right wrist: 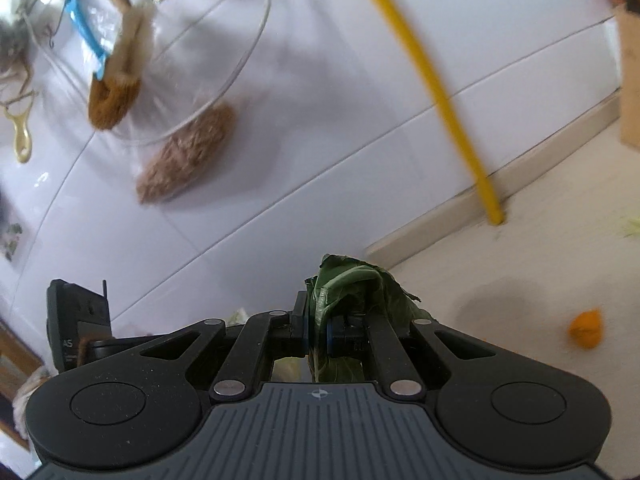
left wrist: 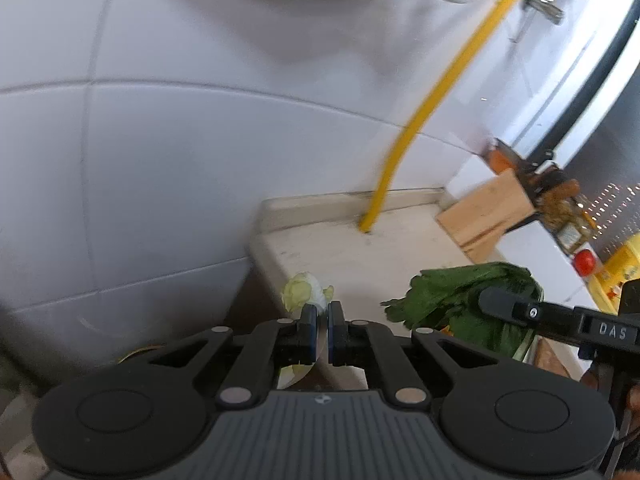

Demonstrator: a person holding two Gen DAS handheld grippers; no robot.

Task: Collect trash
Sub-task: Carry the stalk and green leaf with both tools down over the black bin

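Observation:
My left gripper (left wrist: 321, 309) is shut on a pale yellow-green cabbage leaf (left wrist: 301, 291), which sticks out past the blue pads above the left end of the beige counter (left wrist: 352, 248). To its right the other gripper's finger (left wrist: 504, 304) lies across a dark green leaf (left wrist: 448, 296). In the right wrist view my right gripper (right wrist: 316, 320) is shut on that dark green leaf (right wrist: 352, 284), which folds over the right finger. An orange peel scrap (right wrist: 586, 328) lies on the counter (right wrist: 540, 248) at the right. Pale shreds (right wrist: 630, 227) lie at the far right edge.
A yellow pipe (left wrist: 432, 92) rises from the counter along the white tiled wall (left wrist: 160, 140). A wooden knife block (left wrist: 488, 212), jars and a yellow bottle (left wrist: 624, 264) stand at the right. Brushes (right wrist: 120, 80), a sponge (right wrist: 188, 152) and a peeler (right wrist: 22, 136) hang on the wall.

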